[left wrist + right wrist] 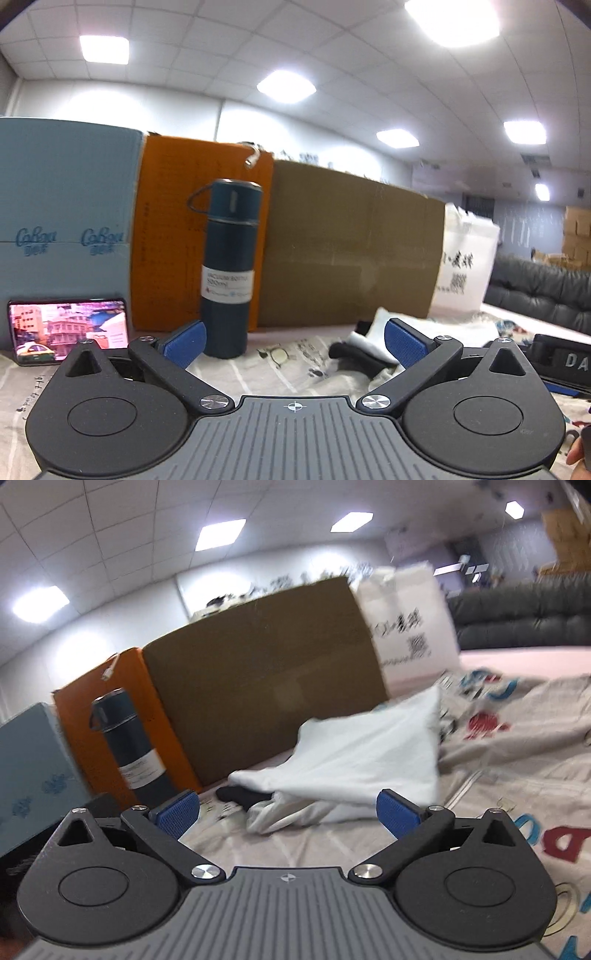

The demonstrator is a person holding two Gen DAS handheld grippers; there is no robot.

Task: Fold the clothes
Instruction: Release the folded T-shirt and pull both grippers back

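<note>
A white garment [354, 753] lies bunched on the printed cloth, one corner raised toward the right, with a dark piece of clothing [243, 795] poking out at its left end. My right gripper [286, 810] is open just in front of this pile, its blue pads apart and nothing between them. In the left wrist view the same white garment [376, 332] and dark piece [347, 350] lie ahead and right of centre. My left gripper [293, 339] is open and empty, apart from the clothes.
A dark blue vacuum bottle [229, 273] stands against an orange box [166, 236] and a brown cardboard box [351, 251]. At the left are a light blue box [62, 206] and a lit phone [68, 328]. A white bag [465, 258] and dark sofa [543, 291] are at the right.
</note>
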